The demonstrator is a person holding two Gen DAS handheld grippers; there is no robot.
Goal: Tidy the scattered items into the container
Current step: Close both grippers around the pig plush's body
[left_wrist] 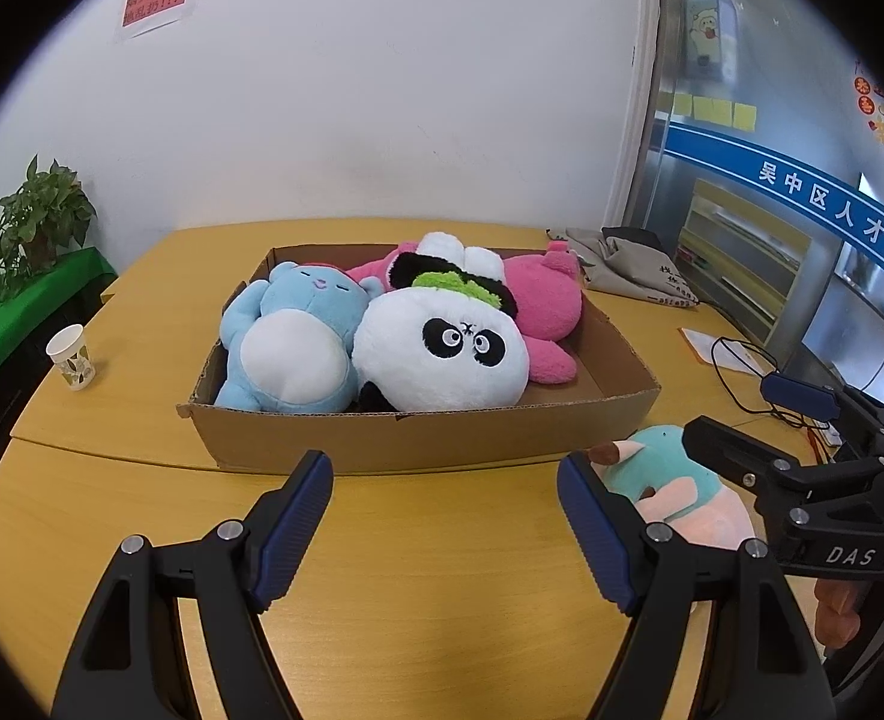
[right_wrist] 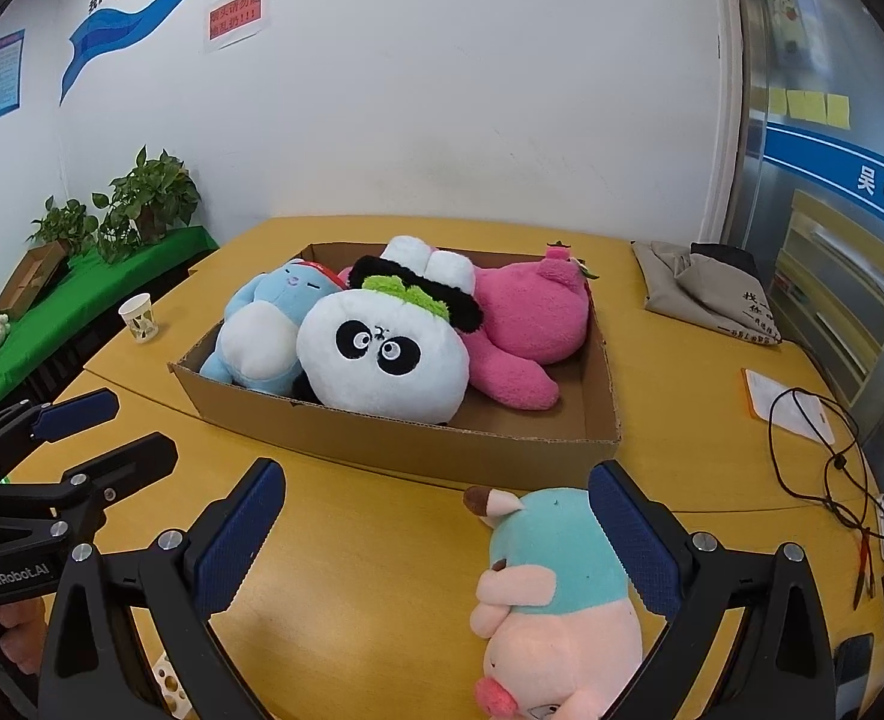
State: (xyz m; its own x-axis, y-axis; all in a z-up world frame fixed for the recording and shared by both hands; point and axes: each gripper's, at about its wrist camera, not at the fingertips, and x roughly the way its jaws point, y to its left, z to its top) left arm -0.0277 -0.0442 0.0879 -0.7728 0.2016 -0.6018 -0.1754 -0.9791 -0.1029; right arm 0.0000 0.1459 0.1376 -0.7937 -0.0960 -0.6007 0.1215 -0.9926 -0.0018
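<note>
Cardboard box (left_wrist: 417, 438) near the middle of the tabletop (left_wrist: 442, 600), holding three plush toys packed side by side — blue bear (left_wrist: 288, 342) at its left end, panda (left_wrist: 442, 348) in the middle, pink plush (left_wrist: 547, 306) toward its right end. One item outside: a teal-and-pink pig plush (right_wrist: 553, 594) lying on the tabletop just in front of the box's right near corner. Left gripper (left_wrist: 445, 525) spread wide, holding nothing; right gripper (right_wrist: 435, 540) likewise wide open, its right finger against the pig — not clamped.
</note>
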